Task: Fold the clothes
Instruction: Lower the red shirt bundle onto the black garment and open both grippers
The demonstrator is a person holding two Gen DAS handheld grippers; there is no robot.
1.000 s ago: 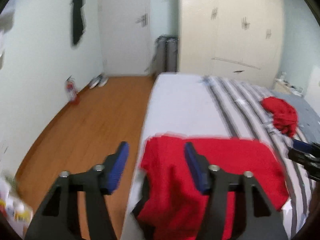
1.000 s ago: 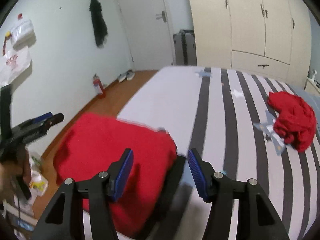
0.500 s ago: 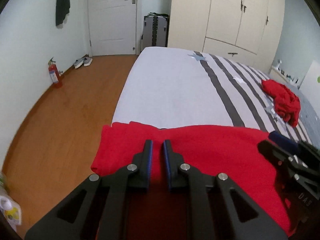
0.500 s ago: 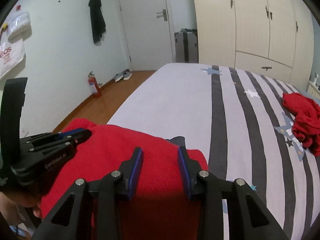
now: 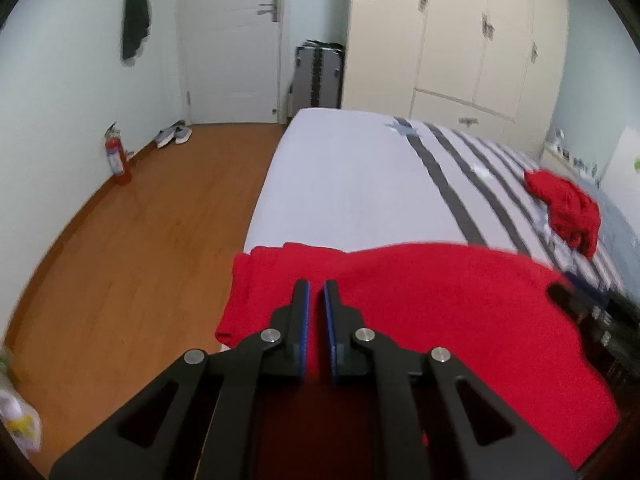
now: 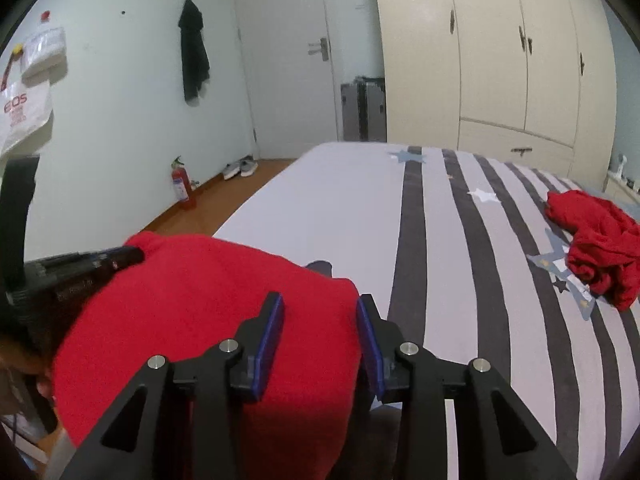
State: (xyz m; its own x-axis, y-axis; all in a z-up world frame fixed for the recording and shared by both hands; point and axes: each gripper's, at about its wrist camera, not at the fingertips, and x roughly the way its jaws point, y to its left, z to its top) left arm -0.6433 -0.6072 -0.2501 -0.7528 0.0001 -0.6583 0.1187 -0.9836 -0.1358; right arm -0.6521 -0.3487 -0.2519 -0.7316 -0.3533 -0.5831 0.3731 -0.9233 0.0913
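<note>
While both grippers reached over the near edge of the bed (image 5: pixel 352 184), the room past them lay in plain sight; a white door (image 5: pixel 232 40) and a cream wardrobe (image 5: pixel 460 36) stood far ahead of the left gripper (image 5: pixel 316 300), with a grey suitcase (image 5: pixel 318 76) between them; a red fire extinguisher (image 5: pixel 118 160) and a pair of shoes (image 5: pixel 173 137) sat against the wall ahead and to its left, on the wooden floor (image 5: pixel 140 260); a dark garment (image 5: pixel 136 12) hung high on that wall. A crumpled red cloth (image 6: pixel 600 240) lay on the striped part of the bed, ahead and to the right of the right gripper (image 6: pixel 320 320), well apart from it. Nothing stood between either gripper and the red shirt (image 5: pixel 440 312), which lay bunched at the near edge of the bed, directly under and around both.

The left gripper pointed forward and down, its jaws having just been closing; they stood nearly together, pinching a thin fold of the red shirt between the blue pads. The right gripper, also tilted down, had likewise just been closing its jaws; they clamped a thicker bunch of the shirt's right edge, pads pressed to the fabric on both sides. The left gripper showed at the left of the right wrist view, its tip buried in the same shirt, with part of a hand (image 6: pixel 24 364) below it.
</note>
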